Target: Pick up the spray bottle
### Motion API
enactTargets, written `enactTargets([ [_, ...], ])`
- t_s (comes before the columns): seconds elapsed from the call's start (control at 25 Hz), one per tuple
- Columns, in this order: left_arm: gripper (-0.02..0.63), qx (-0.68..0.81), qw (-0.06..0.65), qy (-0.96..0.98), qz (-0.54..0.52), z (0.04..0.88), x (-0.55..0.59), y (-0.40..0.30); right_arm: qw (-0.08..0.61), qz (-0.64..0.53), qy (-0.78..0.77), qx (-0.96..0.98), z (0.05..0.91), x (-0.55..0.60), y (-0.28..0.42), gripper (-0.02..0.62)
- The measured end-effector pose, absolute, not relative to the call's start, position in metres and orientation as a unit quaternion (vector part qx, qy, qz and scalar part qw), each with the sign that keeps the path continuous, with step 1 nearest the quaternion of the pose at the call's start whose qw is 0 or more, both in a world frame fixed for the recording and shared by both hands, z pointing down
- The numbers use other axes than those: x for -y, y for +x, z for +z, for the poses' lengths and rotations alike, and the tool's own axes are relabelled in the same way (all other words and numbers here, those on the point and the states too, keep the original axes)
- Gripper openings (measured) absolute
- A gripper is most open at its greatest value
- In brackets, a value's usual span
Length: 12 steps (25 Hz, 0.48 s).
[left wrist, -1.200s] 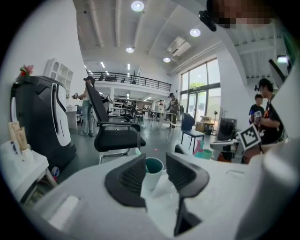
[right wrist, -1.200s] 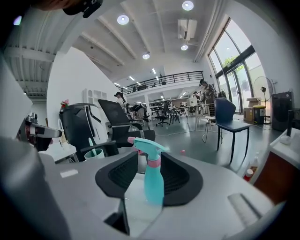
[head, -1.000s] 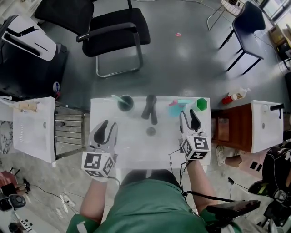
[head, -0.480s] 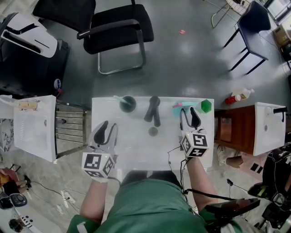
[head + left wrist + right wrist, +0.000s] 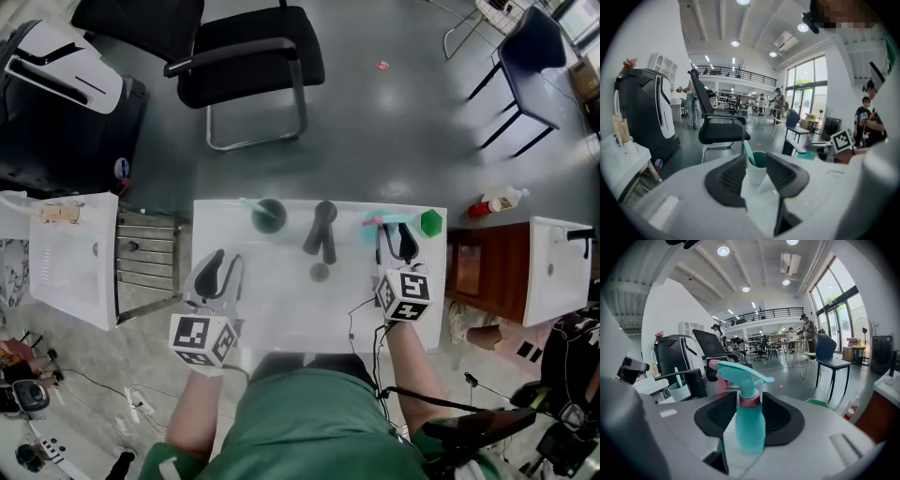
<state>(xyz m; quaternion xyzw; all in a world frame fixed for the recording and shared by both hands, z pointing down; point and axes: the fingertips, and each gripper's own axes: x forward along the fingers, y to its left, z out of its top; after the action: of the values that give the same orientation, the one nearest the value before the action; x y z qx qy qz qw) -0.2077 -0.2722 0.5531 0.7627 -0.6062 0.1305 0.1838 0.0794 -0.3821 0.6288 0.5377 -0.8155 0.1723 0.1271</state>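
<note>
Teal spray bottle (image 5: 749,425) with a pink collar stands upright at the far right of the white table (image 5: 281,314), and we now find it between the fingers of the right gripper (image 5: 392,238). Against a second ago, that gripper has slid forward over the tabletop toward the far edge, so the dark pads that stopped short of the bottle now flank its body on both sides. Those fingers are spread wide, with no squeeze on the plastic that we can see; whether a pad already brushes the bottle we cannot tell. We note the left gripper (image 5: 223,267) has not shifted: it rests at the near left of the table, fingers apart and holding nothing, with the cup (image 5: 756,169) and its teal stick framed well beyond them. Just right of the bottle sits a green item (image 5: 430,222), and a dark object (image 5: 321,230) lies mid-table, apart from the right gripper. We judge the reach is done and the closing comes next. The bottle looks smooth and rounded, so the pads should meet its belly below the collar and grip firmly before any lift, or it may tip or slip out.
</note>
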Motion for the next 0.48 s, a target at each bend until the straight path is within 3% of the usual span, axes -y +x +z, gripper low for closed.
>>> enactTargets([
  [0.48,0.133,0.611,0.187,0.758,0.128,0.5535,0.2705,-0.2063,0.136,0.149,0.544,0.815,0.6235,0.3864,0.082,0.138],
])
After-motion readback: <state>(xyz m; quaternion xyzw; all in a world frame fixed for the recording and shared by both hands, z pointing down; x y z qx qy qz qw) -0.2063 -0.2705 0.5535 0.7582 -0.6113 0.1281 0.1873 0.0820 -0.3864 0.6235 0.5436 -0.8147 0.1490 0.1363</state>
